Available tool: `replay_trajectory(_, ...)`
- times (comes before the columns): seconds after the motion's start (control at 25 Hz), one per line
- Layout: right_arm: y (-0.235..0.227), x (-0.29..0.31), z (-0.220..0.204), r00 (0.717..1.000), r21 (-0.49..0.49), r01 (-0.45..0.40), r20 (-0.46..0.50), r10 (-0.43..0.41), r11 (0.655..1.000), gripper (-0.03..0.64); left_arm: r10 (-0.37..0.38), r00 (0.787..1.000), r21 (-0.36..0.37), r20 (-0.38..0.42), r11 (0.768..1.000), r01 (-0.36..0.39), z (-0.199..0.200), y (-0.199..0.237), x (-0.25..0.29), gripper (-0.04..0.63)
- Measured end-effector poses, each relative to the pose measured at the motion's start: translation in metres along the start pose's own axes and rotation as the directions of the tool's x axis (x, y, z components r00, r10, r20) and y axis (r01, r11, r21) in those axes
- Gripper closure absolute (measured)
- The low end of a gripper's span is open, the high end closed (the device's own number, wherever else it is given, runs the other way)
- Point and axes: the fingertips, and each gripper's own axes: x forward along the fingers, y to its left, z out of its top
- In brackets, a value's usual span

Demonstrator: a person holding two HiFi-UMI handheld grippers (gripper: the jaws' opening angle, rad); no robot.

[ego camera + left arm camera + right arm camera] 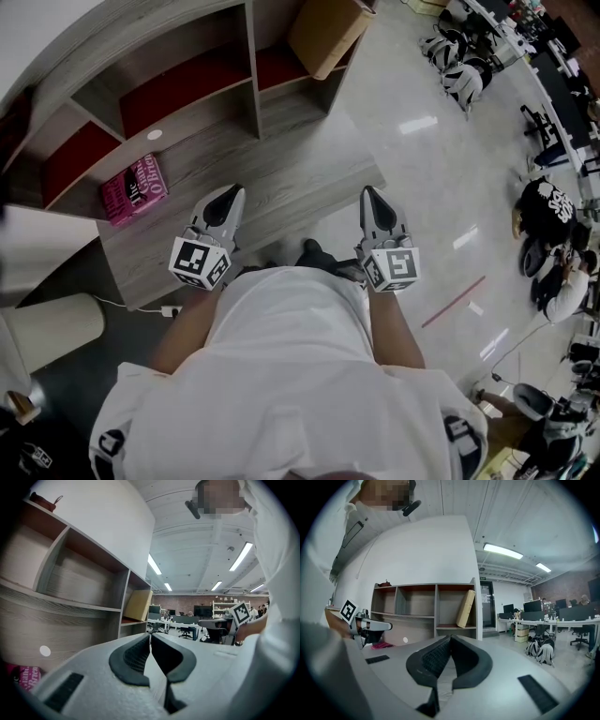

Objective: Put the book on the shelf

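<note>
A pink book [134, 187] lies flat on the low wooden ledge [281, 178] of the shelf unit [159, 84], left of both grippers. My left gripper [232, 193] hovers over the ledge just right of the book, shut and holding nothing. My right gripper [369, 194] is beside the ledge's right end, above the floor, also shut and empty. In the left gripper view the jaws [150, 636] meet, and the book [24, 677] peeks in at the lower left. In the right gripper view the jaws [450, 639] are closed; the left gripper [370, 626] and the book [383, 645] show at the left.
A cardboard box [323, 33] leans in the shelf's right compartment. The other compartments [415, 599] hold nothing. Bags and helmets [459, 70] sit on the floor at the upper right, a seated person [548, 211] at the right, and a white cylinder [52, 328] at the left.
</note>
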Motion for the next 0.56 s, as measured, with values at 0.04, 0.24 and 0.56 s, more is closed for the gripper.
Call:
replay_trajectory(0.04,0.000,0.000,-0.001,1.000,0.001,0.001,-0.002,-0.001,1.000,0.601,-0.002,1.000,0.000,0.000,1.000,0.002,0.000,0.000,0.001,0.571)
replay_trajectory(0.24,-0.006,-0.002,0.002,1.000,0.001,0.010,0.003,-0.010,1.000,0.603,0.010,1.000,0.021,-0.003,1.000,-0.010,0.004,0.006,0.000,0.571)
replay_trajectory(0.56,-0.011,-0.032,-0.005,1.000,0.003,0.014,-0.028,-0.014,1.000,0.603,0.063,0.997,0.062,-0.039,0.996,-0.060,0.004,0.017,-0.017,0.571)
